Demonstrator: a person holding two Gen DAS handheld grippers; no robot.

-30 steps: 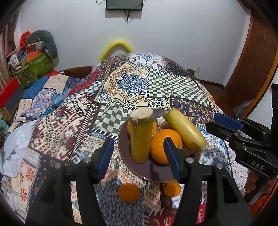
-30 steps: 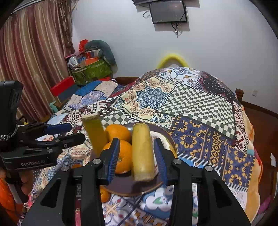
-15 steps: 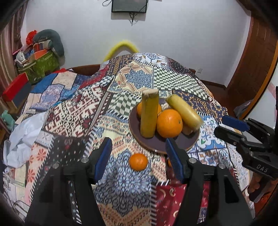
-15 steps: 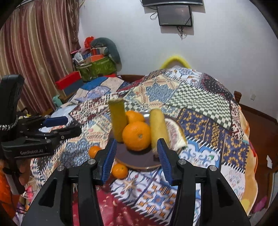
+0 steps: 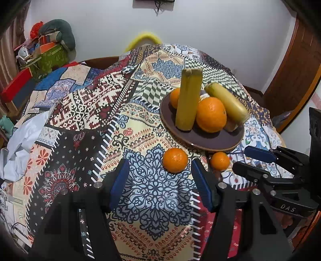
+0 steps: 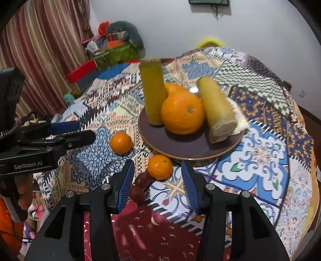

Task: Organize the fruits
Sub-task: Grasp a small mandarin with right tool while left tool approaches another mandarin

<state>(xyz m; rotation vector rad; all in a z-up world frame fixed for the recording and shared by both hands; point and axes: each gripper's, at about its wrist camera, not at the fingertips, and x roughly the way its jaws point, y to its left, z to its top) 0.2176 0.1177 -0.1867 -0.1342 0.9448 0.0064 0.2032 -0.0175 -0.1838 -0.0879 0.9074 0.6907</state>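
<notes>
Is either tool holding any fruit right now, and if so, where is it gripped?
No. The left tool and right tool are both open and empty.

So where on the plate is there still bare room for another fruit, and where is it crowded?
The plate's front strip is bare, between the big orange and the near rim. The back is crowded with two upright yellow pieces and a hidden orange. Left of the plate, the cloth lies bare.

wall screen (image 6: 208,1) cropped (top edge), plate fruit (image 6: 154,94) blurred
</notes>
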